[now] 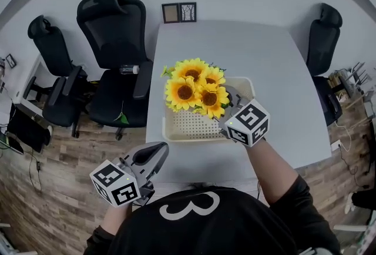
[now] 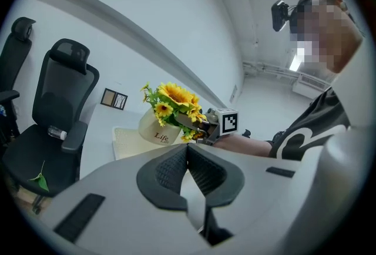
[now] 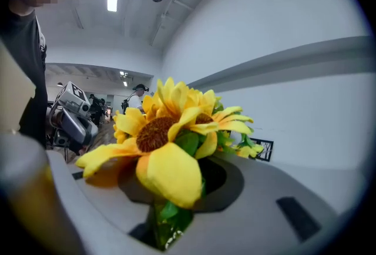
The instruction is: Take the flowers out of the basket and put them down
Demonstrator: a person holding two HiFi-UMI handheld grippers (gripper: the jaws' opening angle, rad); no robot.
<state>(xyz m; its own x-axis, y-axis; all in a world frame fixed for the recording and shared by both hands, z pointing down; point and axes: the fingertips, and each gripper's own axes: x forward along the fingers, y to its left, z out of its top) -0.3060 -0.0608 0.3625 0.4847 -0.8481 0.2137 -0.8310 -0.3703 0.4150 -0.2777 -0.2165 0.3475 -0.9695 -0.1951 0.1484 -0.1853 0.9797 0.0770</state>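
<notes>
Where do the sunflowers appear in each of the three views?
Head view: sunflowers at centre, over the basket.
Left gripper view: sunflowers just above centre, in a white pot.
Right gripper view: sunflowers fill the centre.
Shared landmark: the picture frames against the wall, in all three.

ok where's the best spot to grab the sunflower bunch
The green stems just under the blooms, from the right: the sunflowers spread wide and soft, while the stems bunch narrow above the white pot. The right claw is closed there.
</notes>
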